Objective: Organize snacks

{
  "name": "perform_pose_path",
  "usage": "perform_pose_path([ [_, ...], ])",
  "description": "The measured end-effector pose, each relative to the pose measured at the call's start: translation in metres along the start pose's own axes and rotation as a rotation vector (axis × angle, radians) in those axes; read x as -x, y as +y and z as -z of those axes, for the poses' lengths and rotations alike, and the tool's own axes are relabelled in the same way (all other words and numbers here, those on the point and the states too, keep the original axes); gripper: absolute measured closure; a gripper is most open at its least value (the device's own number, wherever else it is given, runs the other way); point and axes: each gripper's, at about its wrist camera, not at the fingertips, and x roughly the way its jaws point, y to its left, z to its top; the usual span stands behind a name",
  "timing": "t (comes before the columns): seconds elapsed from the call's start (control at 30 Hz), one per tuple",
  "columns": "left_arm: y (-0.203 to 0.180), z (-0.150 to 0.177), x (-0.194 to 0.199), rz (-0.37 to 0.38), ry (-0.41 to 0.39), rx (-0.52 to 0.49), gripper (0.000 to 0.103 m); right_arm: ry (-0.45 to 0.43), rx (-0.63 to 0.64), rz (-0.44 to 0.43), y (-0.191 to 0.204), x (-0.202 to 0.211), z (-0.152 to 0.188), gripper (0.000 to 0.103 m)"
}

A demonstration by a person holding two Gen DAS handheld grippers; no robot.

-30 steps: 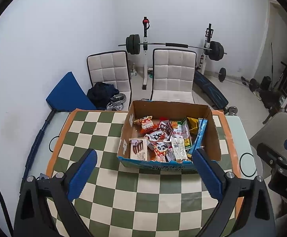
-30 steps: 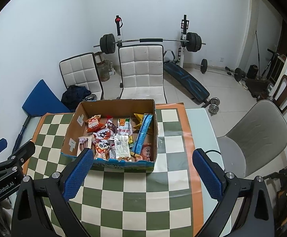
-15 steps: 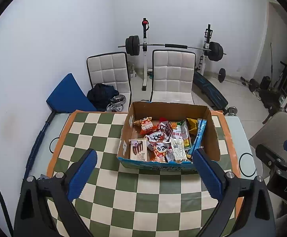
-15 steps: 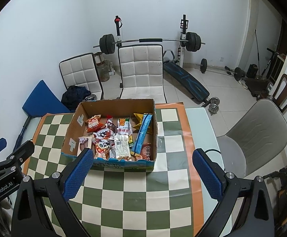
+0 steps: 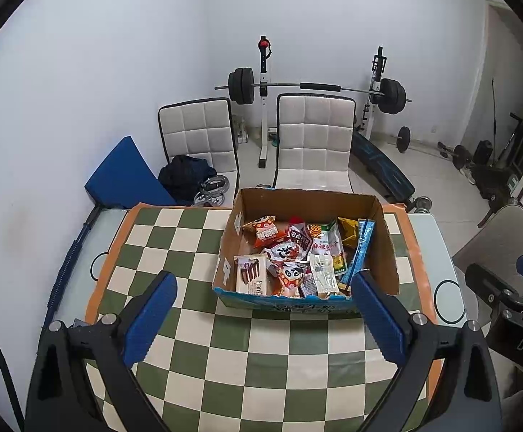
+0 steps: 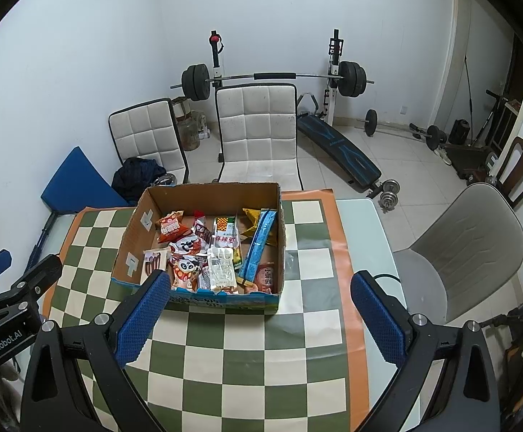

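Observation:
An open cardboard box (image 5: pixel 387 252) (image 6: pixel 203 194) sits on the green-and-cream checkered tablecloth (image 5: pixel 261 360) (image 6: pixel 247 352). Inside lie several snack packets: a brown Franzzi biscuit pack (image 5: pixel 250 275), panda-print bags (image 5: pixel 290 273) (image 6: pixel 185 266), a red packet (image 5: pixel 266 232) (image 6: pixel 171 228), a clear white packet (image 6: pixel 221 268) and a long blue stick pack (image 5: pixel 362 252) (image 6: pixel 257 248). My left gripper (image 5: pixel 263 309) hangs open above the cloth in front of the box, nothing between its blue pads. My right gripper (image 6: pixel 259 311) is likewise open and empty, just right of the box's front.
Two white padded chairs (image 5: pixel 313 140) (image 6: pixel 146 140) stand behind the table, with a barbell rack (image 5: pixel 315 88) and bench beyond. A grey chair (image 6: pixel 470 244) is at the right. A blue wedge cushion (image 5: pixel 124 172) leans at the left wall.
Both views have drifted slightly; the box and snacks sit as before and both grippers stay open.

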Motion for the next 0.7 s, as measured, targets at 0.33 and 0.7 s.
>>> perform_pose_path([
  [0.33, -0.0016, -0.0038, 0.0023, 0.005, 0.005, -0.005, 0.004, 0.0, -0.002, 0.0, -0.0004, 0.0008, 0.0005, 0.001],
  [0.7, -0.0029, -0.0021, 0.0027, 0.007, 0.01, -0.007, 0.004, 0.0, -0.004, -0.001, -0.0005, 0.0021, 0.0007, 0.001],
])
